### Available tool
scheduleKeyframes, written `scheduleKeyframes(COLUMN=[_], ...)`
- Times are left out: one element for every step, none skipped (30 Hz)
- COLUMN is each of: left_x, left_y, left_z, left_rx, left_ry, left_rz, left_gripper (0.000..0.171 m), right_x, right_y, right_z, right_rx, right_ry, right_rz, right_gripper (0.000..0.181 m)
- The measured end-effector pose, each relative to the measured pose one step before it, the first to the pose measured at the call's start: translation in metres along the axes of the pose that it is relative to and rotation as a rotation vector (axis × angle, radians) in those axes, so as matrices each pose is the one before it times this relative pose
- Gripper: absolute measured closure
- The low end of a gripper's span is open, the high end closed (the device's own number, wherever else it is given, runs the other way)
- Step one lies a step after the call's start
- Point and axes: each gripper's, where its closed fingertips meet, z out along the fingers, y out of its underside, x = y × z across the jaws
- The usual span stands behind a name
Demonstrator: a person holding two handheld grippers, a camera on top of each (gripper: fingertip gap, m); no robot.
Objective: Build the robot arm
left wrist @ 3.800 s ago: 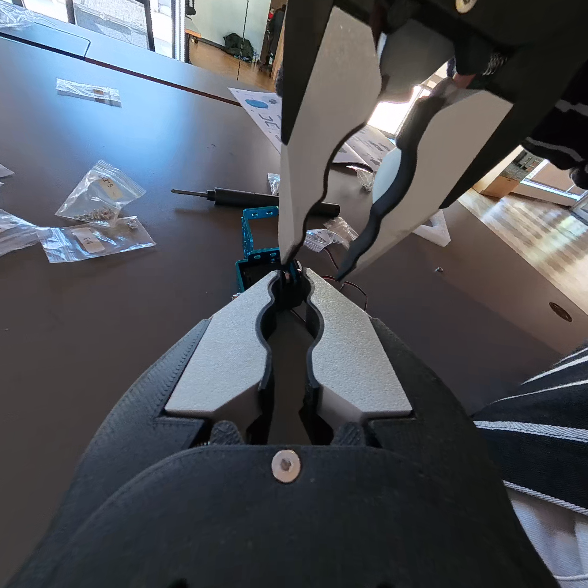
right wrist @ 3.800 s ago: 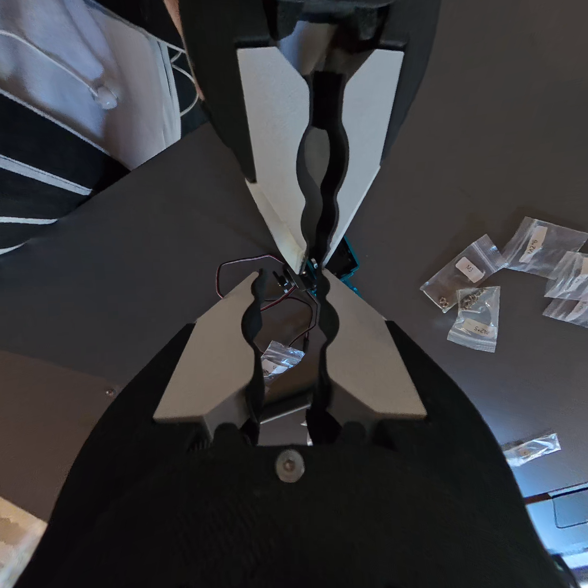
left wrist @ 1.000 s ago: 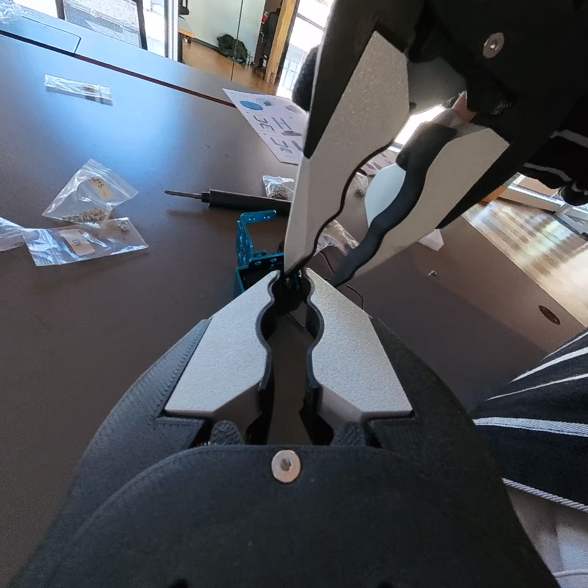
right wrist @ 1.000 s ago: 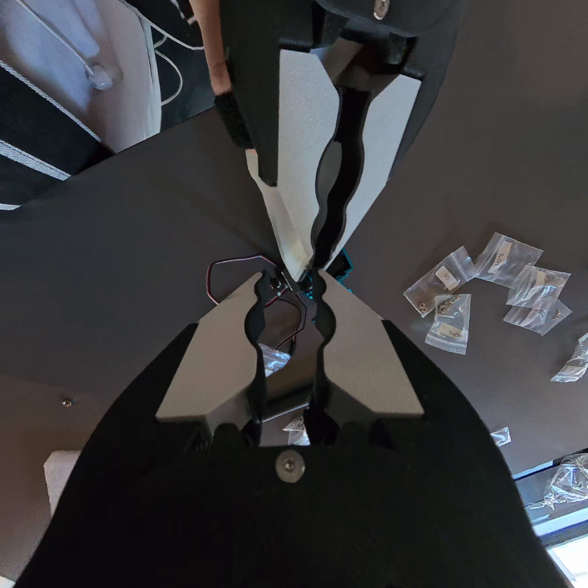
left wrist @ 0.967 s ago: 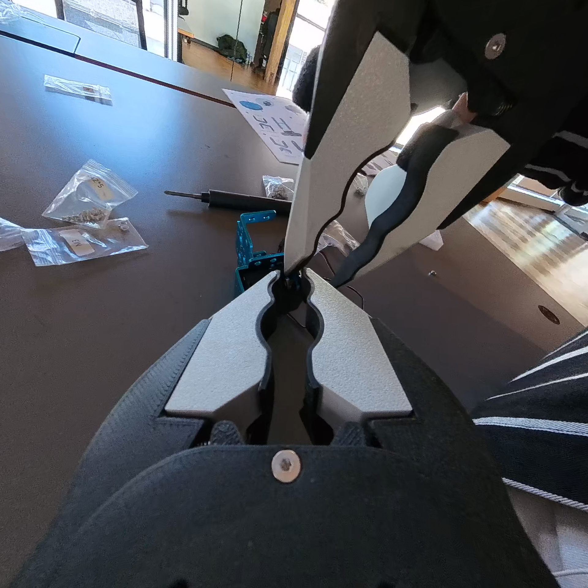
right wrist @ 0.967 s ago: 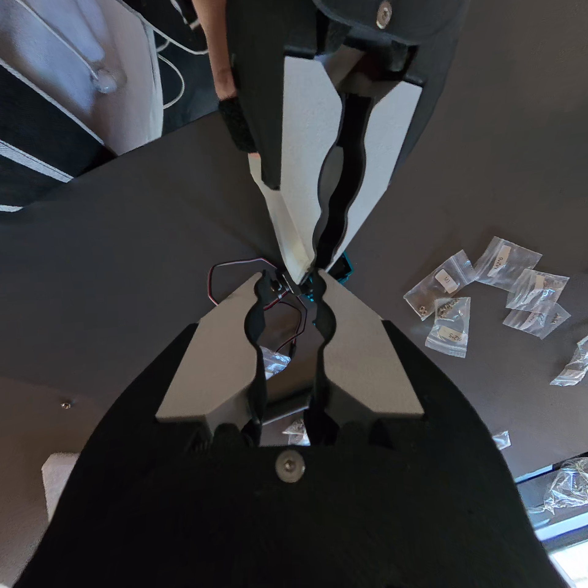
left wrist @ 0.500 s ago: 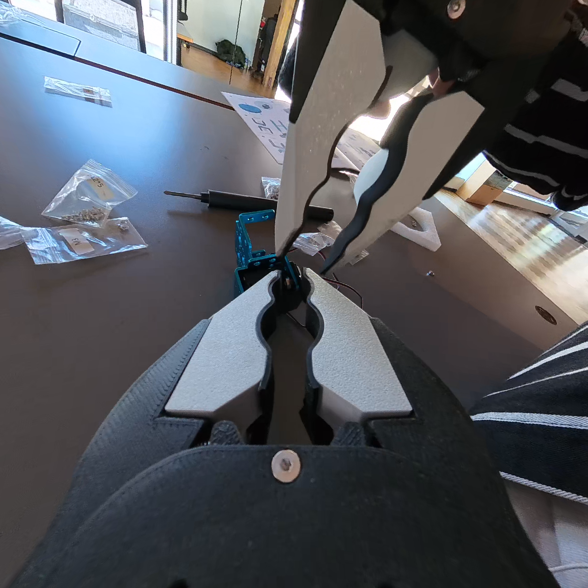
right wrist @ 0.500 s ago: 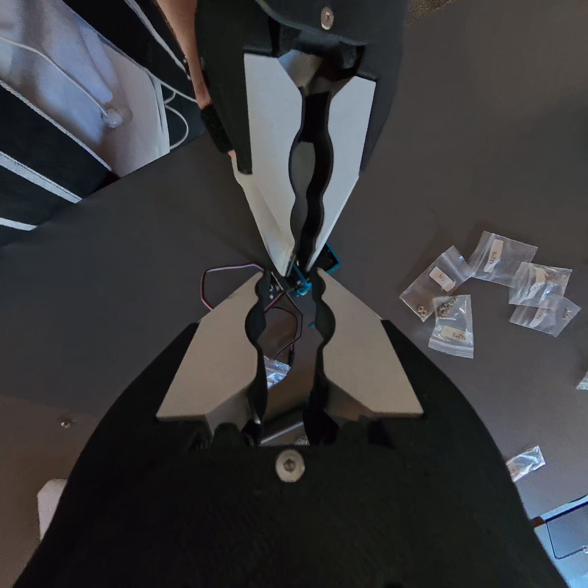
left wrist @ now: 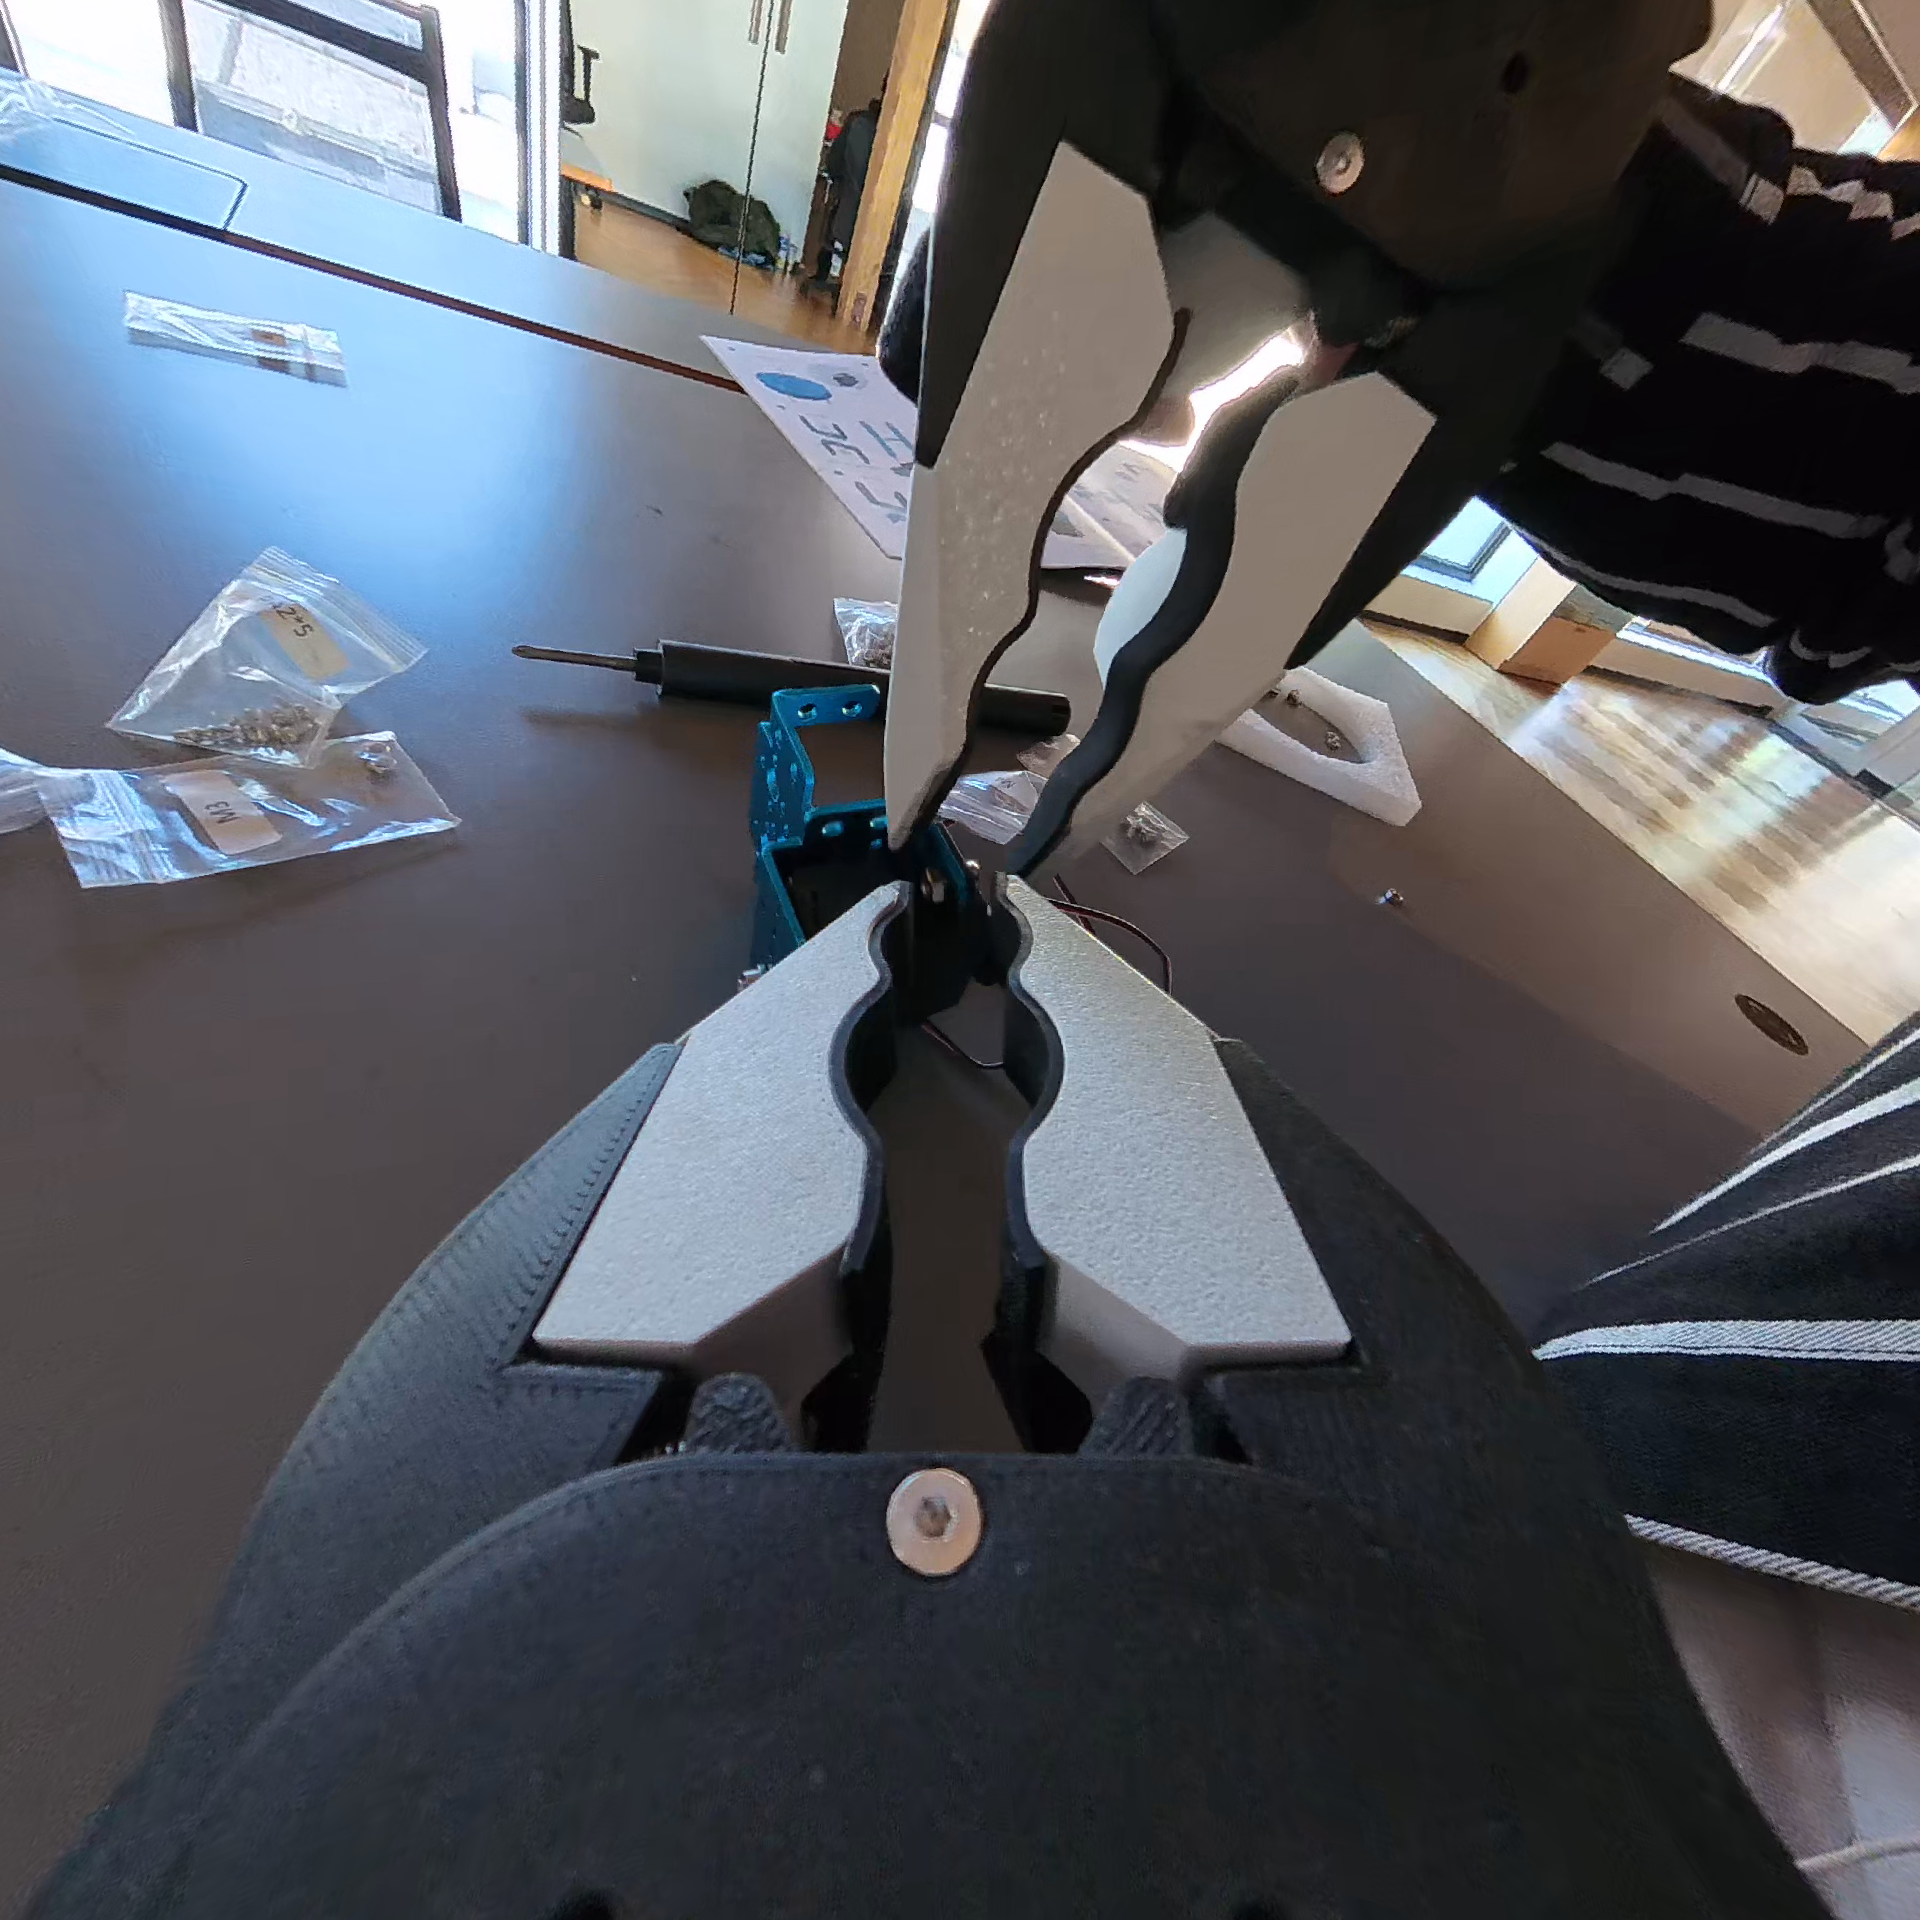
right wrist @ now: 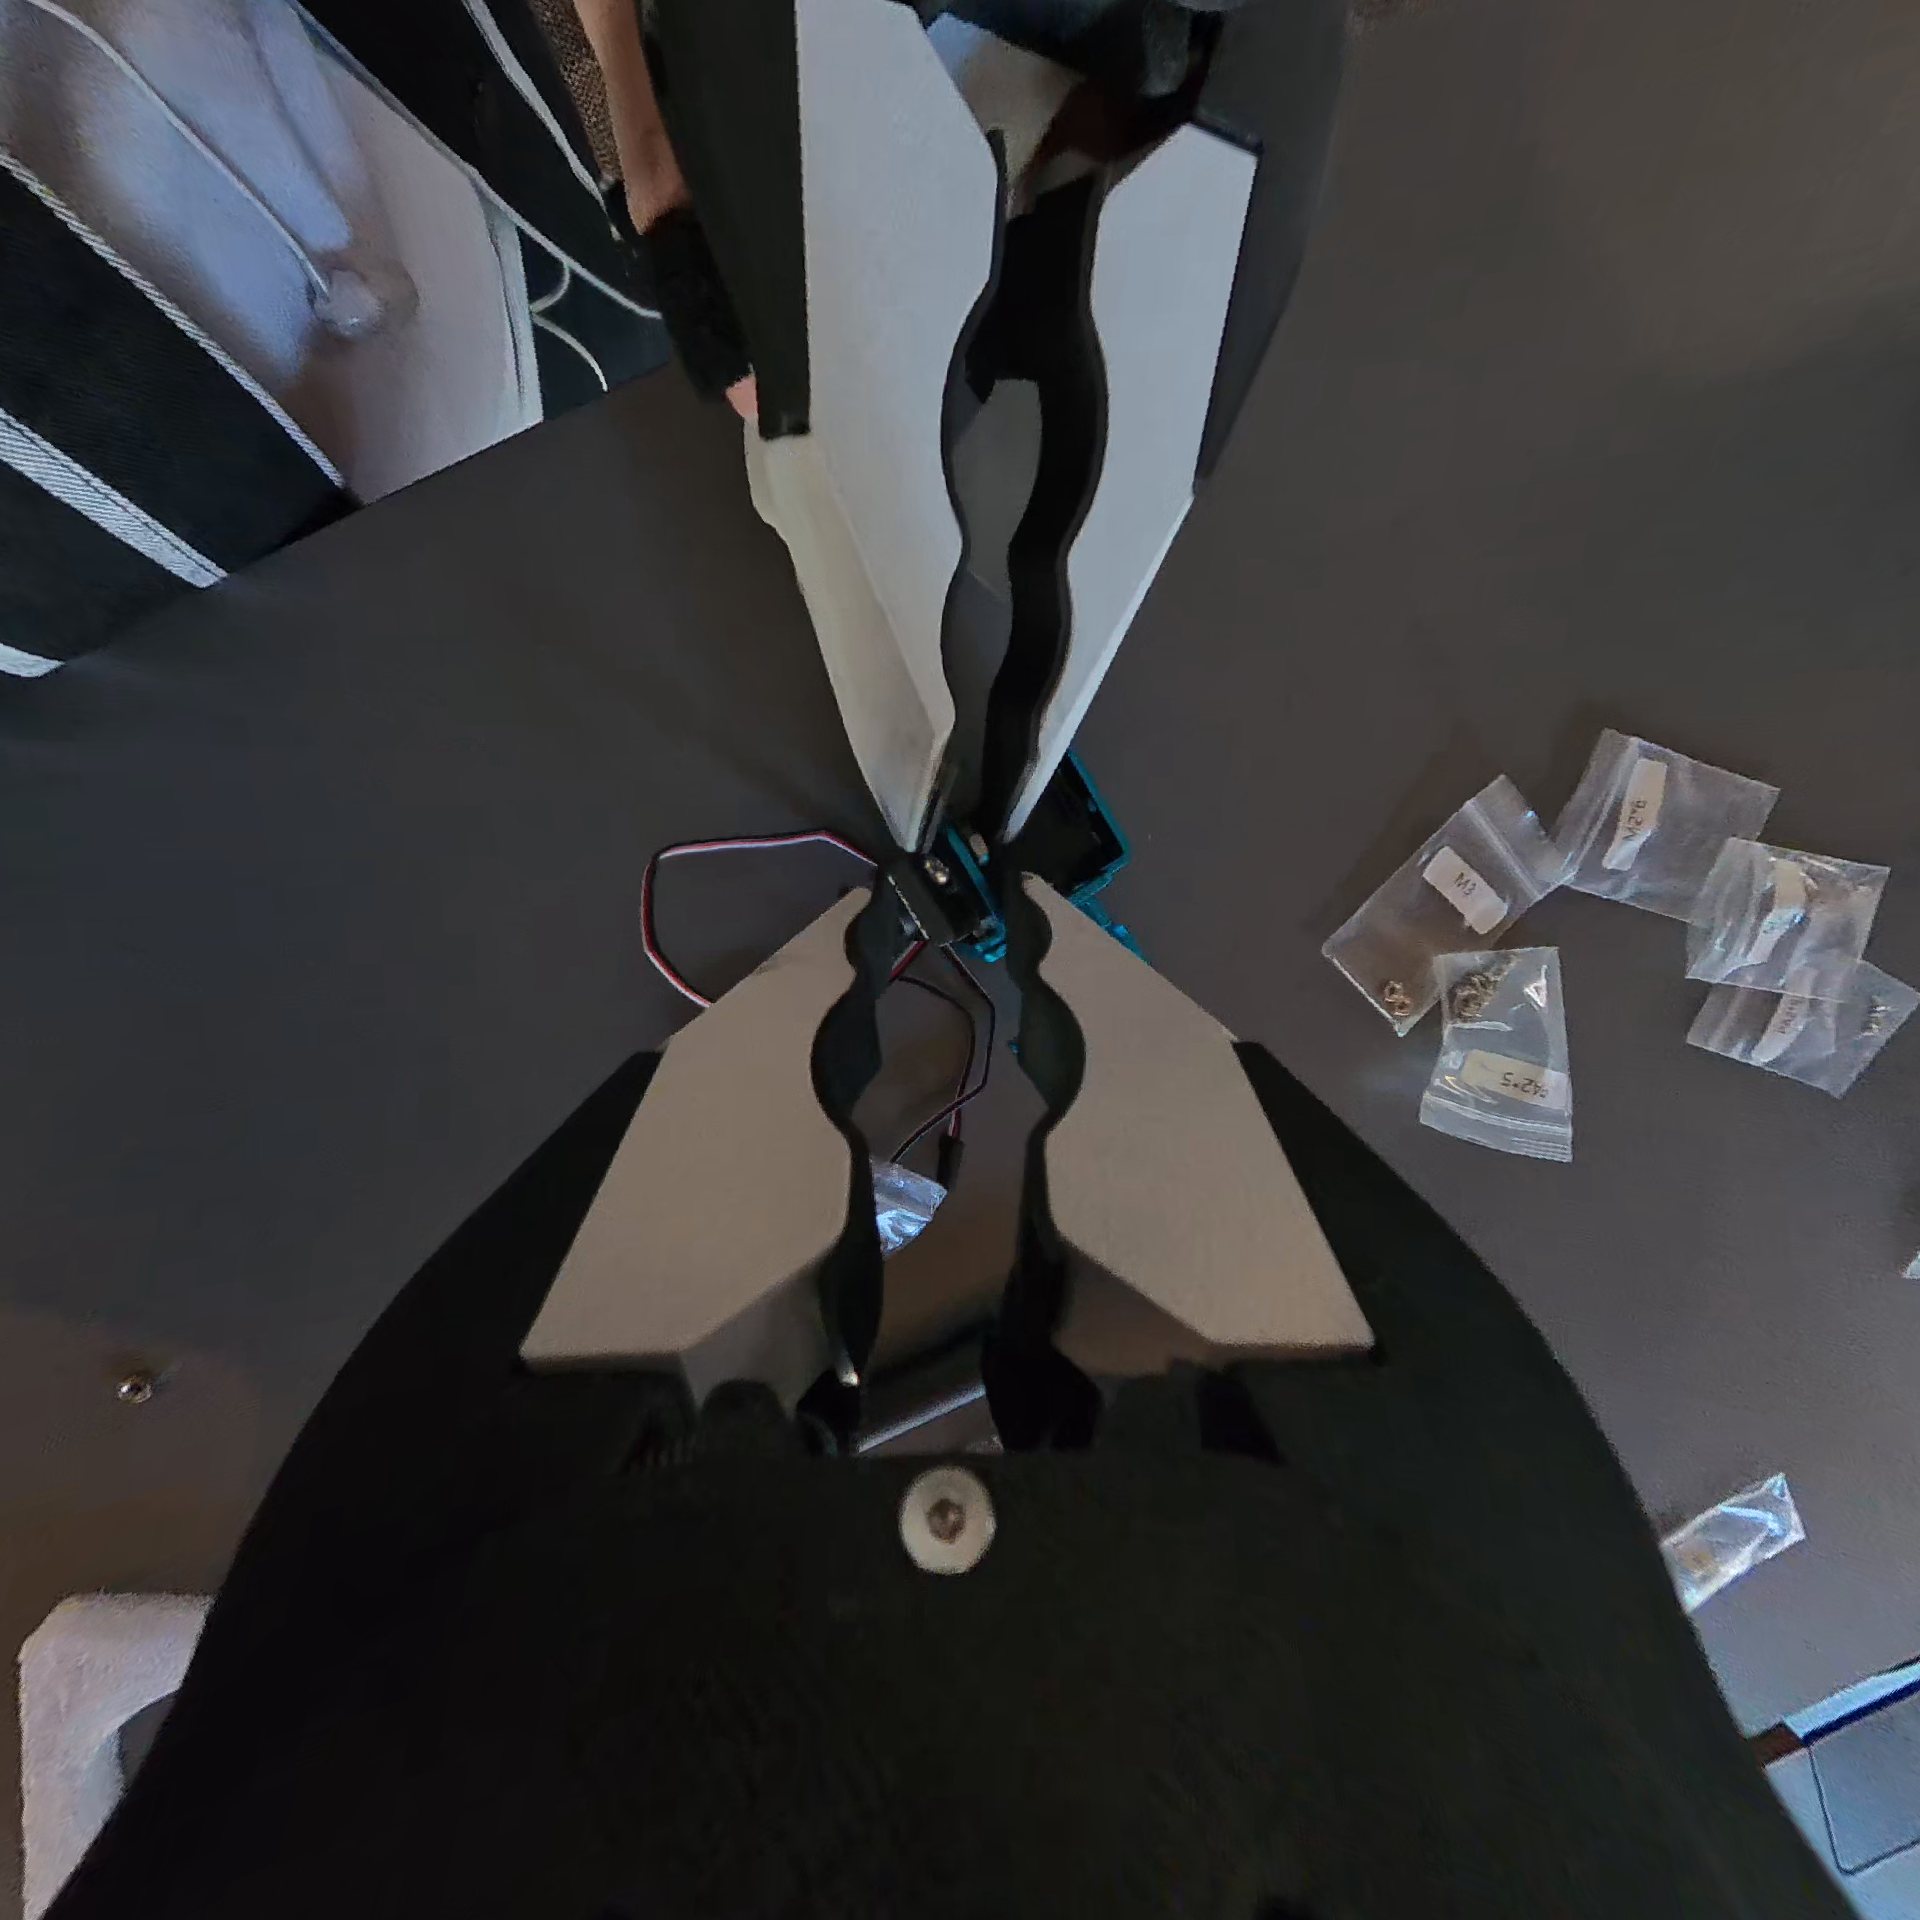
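Where everything lies: a dark desk, with a person in striped sleeves at its edge.
Left tool: clenched on a black block at its fingertips; seen from the right wrist view it comes in from the far side. The grip seems to hold the block and its frame steady, tipped up at the gripped end.
Right tool: jaws parted and holding nothing. From the left wrist view it reaches down from above; one fingertip touches the top edge of the frame, the other hangs just beside it.
Paper sheet: flat on the far part of the desk, well apart from both tools.
Foam piece: white, lying beyond the right tool.
Screwdriver: flat just behind the frame, untouched.
Bags: small clear ones with tiny metal parts, scattered to one side, clear of the tools.
Blue bracket: the frame around the black block, one end resting on the desk, right where both tools meet.
Wires: a thin loop trailing from the block across the desk.
Screw: set in the bracket's near flange, between the right tool's fingertips.
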Motion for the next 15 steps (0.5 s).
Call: scheduleKeyframes(left_x=[0.00008, 0.00013, 0.00016, 0.00029, 0.00029, 0.00021, 0.00021, 0.00008, -0.00010, -0.00008, -0.00006, -0.00005, -0.00019, -0.00040, -0.00046], left_y=[-0.00015, 0.00005, 0.00011, 0.00001, 0.00002, -0.00006, -0.00002, 0.00002, -0.00008, 0.00001, -0.00001, 0.00002, 0.00006, 0.00009, 0.00024], left_z=[0.00002, 0.00015, 0.00020, 0.00023, 0.00033, 0.00016, 0.00033, 0.00011, -0.00003, -0.00006, 0.00000, 0.00006, -0.00001, 0.00012, 0.00024], left_rx=[0.00023, -0.00106, -0.00161, -0.00243, -0.00251, -0.00168, -0.00128, -0.00091, -0.00007, 0.00020, 0.00006, -0.00005, -0.00029, -0.00027, -0.00081], left_ry=[-0.0005, -0.0022, -0.0031, -0.0027, -0.0020, -0.0012, -0.0003, -0.0003, -0.0011, -0.0011, -0.0009, -0.0014, -0.0032, -0.0063, -0.0080], left_rz=[0.0019, 0.0044, 0.0067, 0.0069, 0.0053, 0.0031, 0.0012, 0.0001, -0.0002, -0.0003, -0.0009, -0.0011, 0.0017, 0.0061, 0.0087], left_gripper=[0.160, 0.160, 0.159, 0.159, 0.159, 0.158, 0.158, 0.158, 0.158, 0.158, 0.158, 0.158, 0.159, 0.161, 0.162], right_x=[0.00010, -0.00019, 0.00022, 0.00019, 0.00003, 0.00054, 0.00039, 0.00017, 0.00017, -0.00032, -0.00034, -0.00025, 0.00018, 0.00001, -0.00024], right_y=[0.00056, -0.00011, 0.00036, 0.00042, 0.00004, 0.00022, 0.00006, -0.00005, -0.00019, 0.00000, 0.00025, -0.00011, 0.00012, 0.00003, -0.00009], right_z=[0.00018, -0.00003, 0.00001, 0.00018, 0.00034, 0.00030, 0.00033, 0.00011, 0.00014, -0.00034, -0.00013, -0.00031, -0.00036, -0.00002, -0.00001], right_rx=[-0.0002, 0.0058, 0.0059, 0.0042, 0.0051, 0.0042, 0.0037, 0.0031, 0.0030, 0.0029, 0.0015, 0.0014, 0.0011, -0.0002, -0.0011], right_ry=[0.0003, -0.0006, 0.0012, -0.0003, -0.0015, -0.0008, -0.0006, -0.0008, 0.0007, 0.0020, 0.0010, 0.0013, 0.0014, 0.0005, 0.0001], right_rz=[0.0069, 0.0056, 0.0040, 0.0038, 0.0042, 0.0043, 0.0043, 0.0026, 0.0016, 0.0010, 0.0001, 0.0002, 0.0000, 0.0008, -0.0011], right_gripper=[0.160, 0.161, 0.161, 0.161, 0.161, 0.161, 0.161, 0.161, 0.162, 0.162, 0.162, 0.162, 0.162, 0.161, 0.161])
